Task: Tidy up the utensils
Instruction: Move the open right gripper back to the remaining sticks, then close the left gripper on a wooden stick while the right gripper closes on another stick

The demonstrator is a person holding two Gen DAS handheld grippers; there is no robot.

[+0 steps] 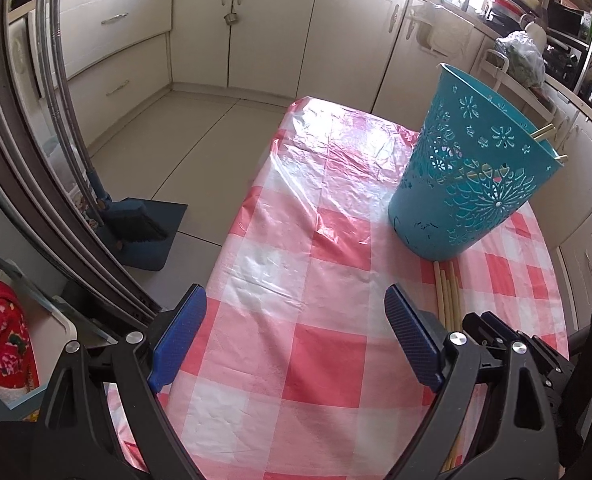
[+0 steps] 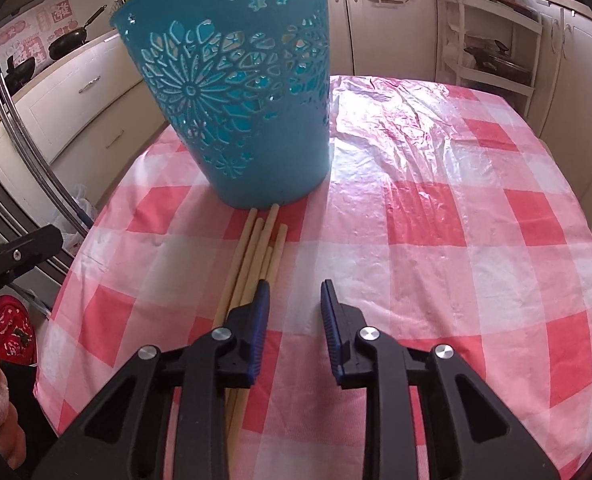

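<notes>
Chopsticks (image 2: 256, 256) lie bunched at centre frame, tips touching the bin's (image 2: 236, 100) base; a few more already poke from its rim. The right gripper (image 2: 294, 300), jaws apart and empty, sits beside them; the left gripper (image 1: 296, 336) hangs wide open. A careless pinch could scatter the bundle on the slick checked cloth (image 2: 436, 220). Kitchen cabinets (image 1: 272, 28) fill the upper frame.

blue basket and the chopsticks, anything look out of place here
Yes: a bundle of loose chopsticks lies flat on the checked tablecloth at the foot of the blue basket; others already poke over its rim in the left wrist view. Nothing looks spilled or damaged.
</notes>
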